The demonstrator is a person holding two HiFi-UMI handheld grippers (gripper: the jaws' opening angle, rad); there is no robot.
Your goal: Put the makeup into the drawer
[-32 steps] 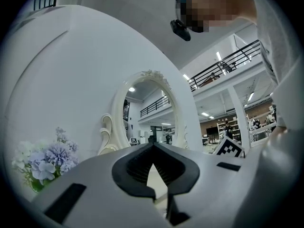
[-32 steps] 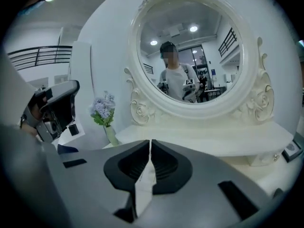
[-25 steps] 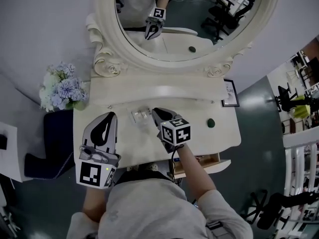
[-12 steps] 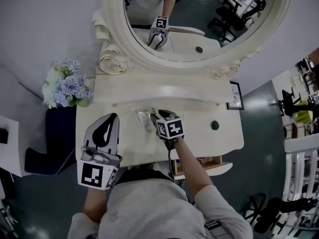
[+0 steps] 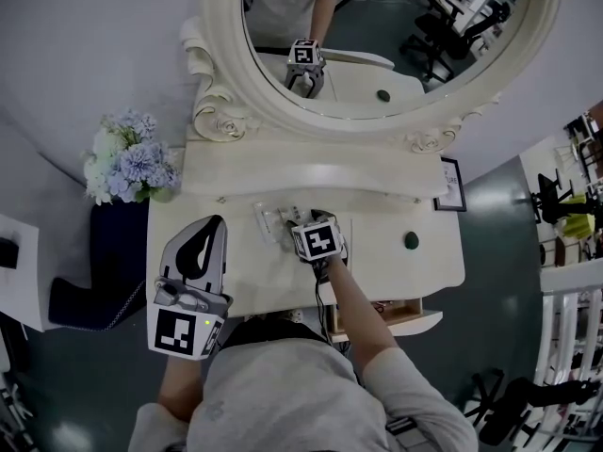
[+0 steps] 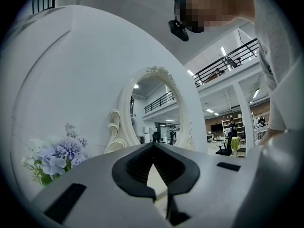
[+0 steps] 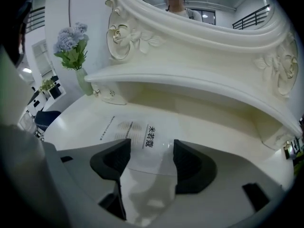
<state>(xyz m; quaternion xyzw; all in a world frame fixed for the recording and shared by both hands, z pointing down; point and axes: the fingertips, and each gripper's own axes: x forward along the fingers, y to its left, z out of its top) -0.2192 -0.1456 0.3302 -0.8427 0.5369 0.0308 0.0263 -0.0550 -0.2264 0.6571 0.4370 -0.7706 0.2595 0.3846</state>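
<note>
A clear plastic makeup box (image 5: 271, 219) with a printed label lies flat on the white dressing table (image 5: 236, 271), in front of the mirror shelf. My right gripper (image 5: 304, 226) tilts down over its right end. In the right gripper view the box (image 7: 142, 134) reaches in between the jaws of the right gripper (image 7: 151, 152), which are opening wide, and the pads do not press on it. My left gripper (image 5: 202, 230) hovers level over the table's left part. In its own view the left gripper (image 6: 153, 146) is shut with nothing in it.
A drawer (image 5: 400, 311) stands pulled out under the table's front right edge. A small dark green round item (image 5: 411, 240) sits on the table's right. A vase of blue flowers (image 5: 127, 158) stands at the left, a small framed card (image 5: 451, 185) at the right, and the oval mirror (image 5: 377, 36) behind.
My right gripper has sunk toward the table and tipped further down over the clear box, and its jaws have gone from shut to wide apart. The left gripper has stayed put.
</note>
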